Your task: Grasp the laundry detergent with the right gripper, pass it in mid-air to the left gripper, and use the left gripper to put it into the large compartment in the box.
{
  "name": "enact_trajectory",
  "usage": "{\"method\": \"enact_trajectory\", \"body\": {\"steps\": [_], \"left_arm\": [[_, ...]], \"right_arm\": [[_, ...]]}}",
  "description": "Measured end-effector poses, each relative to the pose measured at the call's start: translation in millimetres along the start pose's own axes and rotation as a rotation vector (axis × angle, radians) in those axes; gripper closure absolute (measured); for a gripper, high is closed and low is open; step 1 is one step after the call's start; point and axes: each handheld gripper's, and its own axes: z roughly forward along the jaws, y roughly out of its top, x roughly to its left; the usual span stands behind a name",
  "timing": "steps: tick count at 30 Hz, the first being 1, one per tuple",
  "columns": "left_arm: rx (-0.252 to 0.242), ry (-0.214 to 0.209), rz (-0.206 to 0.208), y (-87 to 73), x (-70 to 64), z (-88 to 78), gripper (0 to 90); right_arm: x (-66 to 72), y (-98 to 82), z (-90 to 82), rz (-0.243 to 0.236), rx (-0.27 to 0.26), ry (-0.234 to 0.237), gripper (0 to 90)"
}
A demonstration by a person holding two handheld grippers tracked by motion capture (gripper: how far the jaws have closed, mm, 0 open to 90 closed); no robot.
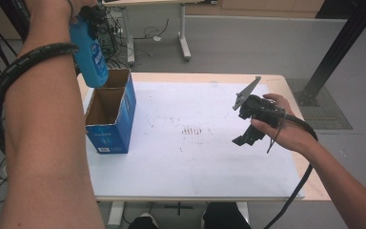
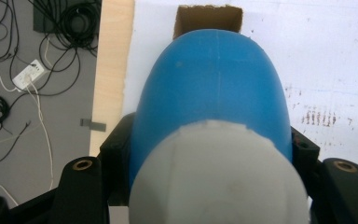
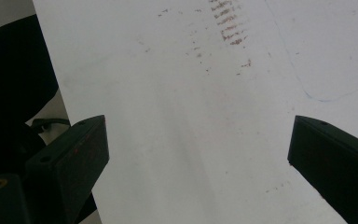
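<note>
A blue plastic bottle (image 1: 89, 55) with a white cap hangs bottom-down above the open blue cardboard box (image 1: 112, 112) at the table's left. My left gripper (image 1: 88, 21) is shut on the bottle near its cap end, high over the box. In the left gripper view the blue bottle (image 2: 214, 93) sits between the black jaws, its white cap (image 2: 219, 177) nearest the camera, and the box opening (image 2: 208, 19) shows beyond it. My right gripper (image 1: 248, 136) hovers over the right side of the table, open, nothing between its fingers (image 3: 81, 149).
The white table sheet (image 1: 195, 157) carries a patch of brown marks (image 1: 193, 130) near the middle. Cables and a power strip (image 2: 29, 74) lie on the grey floor to the left. A black post (image 1: 336, 52) stands at the far right.
</note>
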Motion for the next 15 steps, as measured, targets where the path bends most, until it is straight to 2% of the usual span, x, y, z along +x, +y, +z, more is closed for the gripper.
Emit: {"method": "enact_trajectory", "body": {"steps": [15], "left_arm": [[0.0, -0.006, -0.012, 0.3, 2.6, 7.0, 37.5]], "right_arm": [[-0.7, -1.5, 1.1, -0.003, 0.006, 0.003, 5.1]]}}
